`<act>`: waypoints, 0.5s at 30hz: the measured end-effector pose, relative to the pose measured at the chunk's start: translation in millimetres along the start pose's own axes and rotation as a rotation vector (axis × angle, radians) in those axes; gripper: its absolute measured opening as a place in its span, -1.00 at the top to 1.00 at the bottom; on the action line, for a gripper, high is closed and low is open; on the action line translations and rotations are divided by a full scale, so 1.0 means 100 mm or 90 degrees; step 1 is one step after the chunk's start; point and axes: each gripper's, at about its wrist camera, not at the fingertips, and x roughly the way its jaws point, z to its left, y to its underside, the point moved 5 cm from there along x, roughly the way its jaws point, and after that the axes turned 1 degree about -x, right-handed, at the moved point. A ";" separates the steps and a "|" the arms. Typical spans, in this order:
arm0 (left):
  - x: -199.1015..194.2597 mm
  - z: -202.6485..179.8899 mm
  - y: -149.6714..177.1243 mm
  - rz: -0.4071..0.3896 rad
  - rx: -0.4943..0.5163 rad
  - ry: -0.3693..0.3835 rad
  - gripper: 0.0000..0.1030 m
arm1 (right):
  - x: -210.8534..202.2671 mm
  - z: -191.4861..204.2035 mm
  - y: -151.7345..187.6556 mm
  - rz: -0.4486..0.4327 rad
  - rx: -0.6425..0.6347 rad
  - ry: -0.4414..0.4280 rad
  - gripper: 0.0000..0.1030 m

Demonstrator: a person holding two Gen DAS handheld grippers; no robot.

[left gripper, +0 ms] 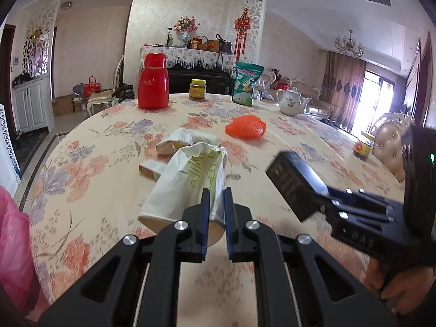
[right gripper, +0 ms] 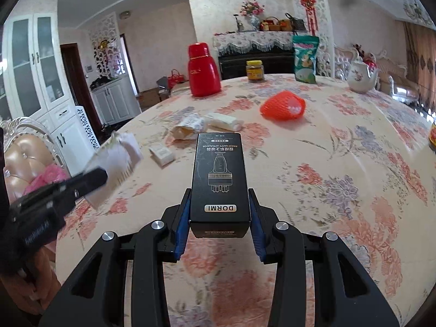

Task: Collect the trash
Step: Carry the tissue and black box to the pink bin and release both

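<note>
Pale patterned walls (left gripper: 152,13), white cabinets (right gripper: 41,81), draped sideboard (left gripper: 188,55), bright curtained window (left gripper: 376,92).

Counted beyond the grippers: one red flask (right gripper: 203,70), two jars (left gripper: 197,90), one teapot (right gripper: 361,75), one green pouch (right gripper: 305,58), one orange net (right gripper: 283,105).

The black box (right gripper: 220,179) carries the only print I can read. Near its close end — about six o'clock on its top face — a pale plate says "DORMI". Toward its far end, at twelve o'clock, a line runs upside down to the right wrist camera: "PINCH HAPPY APPLICATOR", with Chinese characters beside it too small to make out. The white wrapper (left gripper: 188,179) bears green lettering — crumpled, not legible. Labels on the jars and the green bag are blurred.
</note>
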 end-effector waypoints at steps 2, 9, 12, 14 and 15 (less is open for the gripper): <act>-0.09 0.03 0.05 -0.007 0.004 -0.012 0.80 | -0.02 0.07 -0.02 -0.005 -0.005 -0.007 0.26; -0.24 0.21 0.11 -0.019 0.011 -0.050 0.80 | -0.09 0.39 -0.05 -0.023 -0.039 -0.033 0.26; -0.32 0.31 0.11 -0.028 0.009 -0.067 0.80 | -0.13 0.55 -0.08 -0.041 -0.055 -0.043 0.26; -0.39 0.39 0.10 -0.035 0.010 -0.079 0.80 | -0.15 0.67 -0.12 -0.050 -0.058 -0.055 0.26; -0.45 0.45 0.09 -0.041 0.009 -0.087 0.80 | -0.15 0.73 -0.14 -0.054 -0.059 -0.063 0.26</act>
